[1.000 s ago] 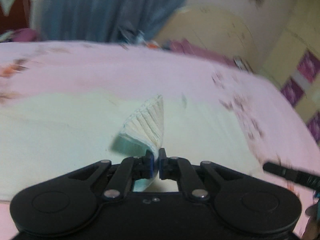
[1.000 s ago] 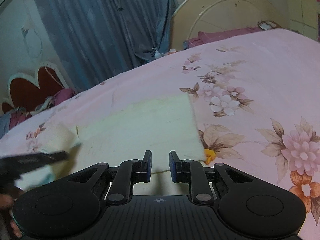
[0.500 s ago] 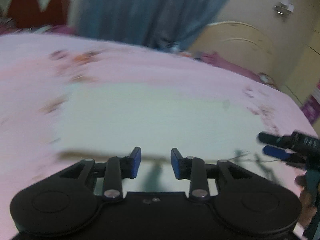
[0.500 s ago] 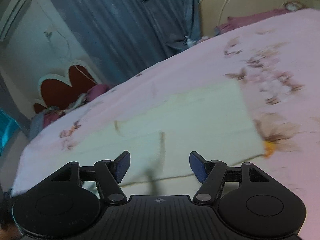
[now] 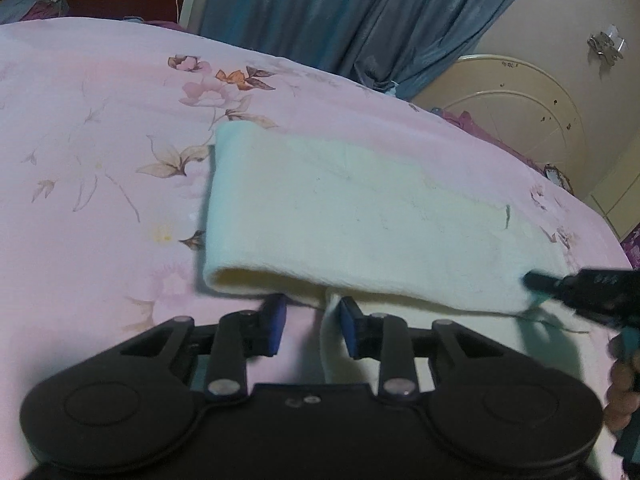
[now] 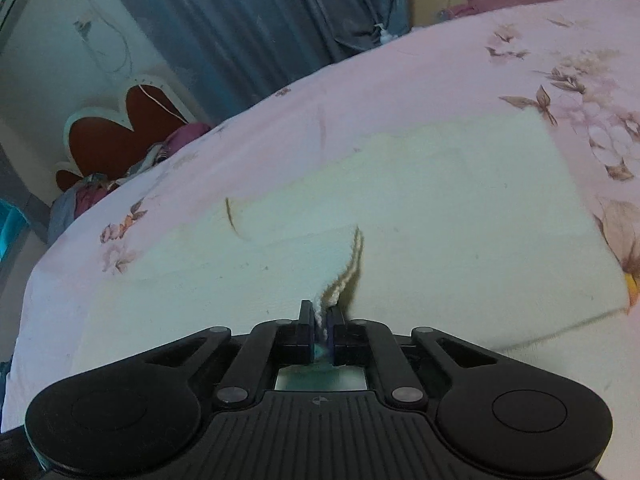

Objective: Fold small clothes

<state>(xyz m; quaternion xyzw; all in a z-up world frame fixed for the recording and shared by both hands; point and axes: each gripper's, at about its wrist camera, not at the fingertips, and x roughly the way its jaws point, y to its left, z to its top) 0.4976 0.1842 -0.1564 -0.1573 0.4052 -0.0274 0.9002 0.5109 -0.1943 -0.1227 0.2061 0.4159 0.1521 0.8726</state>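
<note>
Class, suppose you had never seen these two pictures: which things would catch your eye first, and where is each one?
First comes the cream knitted garment, spread in the middle of the pink floral bedspread with its near edge folded over. Next, the right gripper is clamped shut on a pinched-up ribbed edge of that garment, right at the bottom centre of its view. The left gripper stands open at the garment's near fold.

Both cameras sit low and close over the bed (image 5: pixel 100 152), each looking forward along its own hand-held gripper. They share the cream cloth (image 5: pixel 360 220) and blue curtain (image 5: pixel 340 8); the left view catches the right hand-held gripper (image 5: pixel 536 282).
</note>
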